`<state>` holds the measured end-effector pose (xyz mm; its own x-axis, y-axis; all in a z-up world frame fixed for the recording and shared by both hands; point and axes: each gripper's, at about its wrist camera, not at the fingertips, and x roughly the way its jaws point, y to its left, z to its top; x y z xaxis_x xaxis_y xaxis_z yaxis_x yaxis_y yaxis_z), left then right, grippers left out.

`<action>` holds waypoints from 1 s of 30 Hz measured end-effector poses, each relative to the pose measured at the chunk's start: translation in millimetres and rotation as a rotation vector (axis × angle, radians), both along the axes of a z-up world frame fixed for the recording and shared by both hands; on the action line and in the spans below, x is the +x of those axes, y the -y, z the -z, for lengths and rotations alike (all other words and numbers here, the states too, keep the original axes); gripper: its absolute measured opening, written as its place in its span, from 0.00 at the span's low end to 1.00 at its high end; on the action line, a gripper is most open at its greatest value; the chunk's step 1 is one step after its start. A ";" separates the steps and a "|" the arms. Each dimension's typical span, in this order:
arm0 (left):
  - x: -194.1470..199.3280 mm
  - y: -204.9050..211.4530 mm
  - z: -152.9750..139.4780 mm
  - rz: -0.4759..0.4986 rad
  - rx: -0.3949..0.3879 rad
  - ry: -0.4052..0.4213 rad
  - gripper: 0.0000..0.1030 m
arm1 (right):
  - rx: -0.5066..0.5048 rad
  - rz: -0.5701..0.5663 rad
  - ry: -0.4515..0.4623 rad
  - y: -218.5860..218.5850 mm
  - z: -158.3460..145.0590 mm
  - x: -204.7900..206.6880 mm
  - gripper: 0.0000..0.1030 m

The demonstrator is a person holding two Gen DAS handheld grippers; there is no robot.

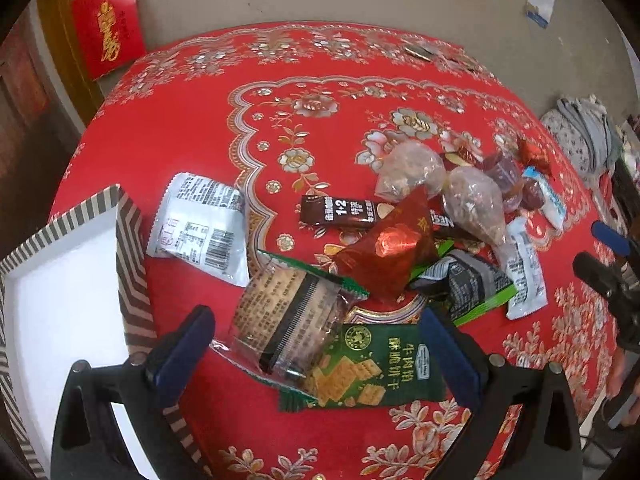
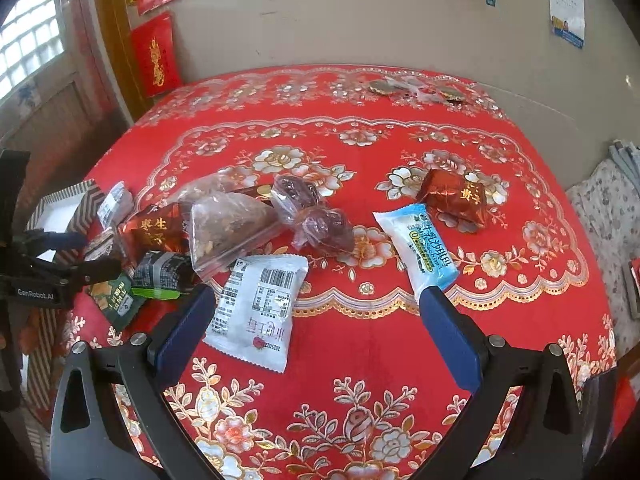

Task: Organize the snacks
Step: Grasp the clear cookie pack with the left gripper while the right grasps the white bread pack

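Observation:
My left gripper (image 1: 318,354) is open and low over the near end of a snack pile. A clear cracker packet (image 1: 288,328) and a green cracker packet (image 1: 372,368) lie between its blue fingers (image 1: 184,352), untouched. Behind them lie a red triangular packet (image 1: 392,248), a brown 1+2 bar (image 1: 340,210) and a white packet (image 1: 200,228). My right gripper (image 2: 316,320) is open too, with a white barcode packet (image 2: 260,308) lying just inside its left finger. A blue-white packet (image 2: 420,248) touches the tip of its right finger. A red-brown packet (image 2: 456,198) lies farther off.
A striped tray (image 1: 132,248) with a white floor stands at the table's left edge, beside my left gripper. Clear bags of nuts (image 2: 224,228) and dates (image 2: 312,216) sit mid-pile. The red floral tablecloth (image 2: 360,140) runs to a wall behind. Folded cloth (image 1: 580,140) lies off the right.

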<state>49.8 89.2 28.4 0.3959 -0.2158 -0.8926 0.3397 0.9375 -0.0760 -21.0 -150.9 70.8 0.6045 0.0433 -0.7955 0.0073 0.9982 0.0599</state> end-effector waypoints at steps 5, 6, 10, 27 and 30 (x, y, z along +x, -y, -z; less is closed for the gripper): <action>5.7 -0.6 0.7 0.018 0.017 -0.005 1.00 | 0.016 -0.002 -0.014 0.4 2.7 0.8 1.00; 7.7 -0.7 1.3 0.017 0.018 -0.010 1.00 | 0.025 0.001 -0.021 1.1 3.8 1.5 1.00; 12.3 -2.4 4.3 0.009 0.028 -0.014 1.00 | 0.049 0.003 -0.074 -2.9 12.7 7.3 1.00; 12.1 -4.4 7.1 0.073 0.028 -0.053 1.00 | -0.089 -0.011 -0.166 -42.3 41.0 30.8 1.00; 13.4 -3.0 9.5 0.071 0.045 -0.057 1.00 | -0.054 -0.017 -0.172 -39.9 46.1 32.7 0.98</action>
